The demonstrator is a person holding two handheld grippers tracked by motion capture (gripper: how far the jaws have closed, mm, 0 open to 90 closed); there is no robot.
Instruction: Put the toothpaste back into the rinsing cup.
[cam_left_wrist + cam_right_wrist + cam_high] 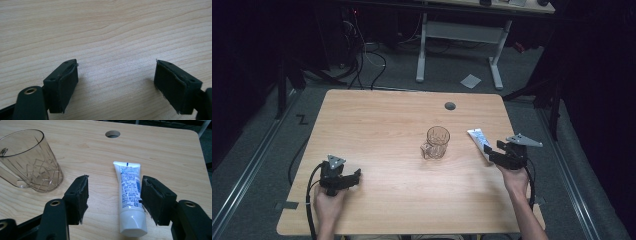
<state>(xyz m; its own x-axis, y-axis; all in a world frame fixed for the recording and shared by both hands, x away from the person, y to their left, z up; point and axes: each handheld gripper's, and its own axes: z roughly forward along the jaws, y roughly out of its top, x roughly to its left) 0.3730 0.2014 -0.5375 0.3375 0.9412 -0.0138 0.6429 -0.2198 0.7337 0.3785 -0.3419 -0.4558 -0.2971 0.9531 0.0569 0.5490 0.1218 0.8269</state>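
Observation:
A white toothpaste tube [128, 195] with blue print lies flat on the wooden table [162, 152], cap toward me. My right gripper [115, 180] hovers low over it with the jaws apart. The tube sits between them against the right pad [155, 202], and the left pad [81, 195] stands well clear of it. A clear cut-glass mug [35, 162] stands upright to the left of that gripper. In the high view the tube [477, 137] lies right of the mug [437, 142], with the right gripper [492, 150] at its near end. My left gripper [116, 62] is open over bare wood, near the table's front left [354, 176].
A round cable hole [450, 106] sits in the table near its far edge. Beyond the table stand a white desk frame [422, 55] and loose cables on the dark floor, with a sheet of paper [470, 80] lying there.

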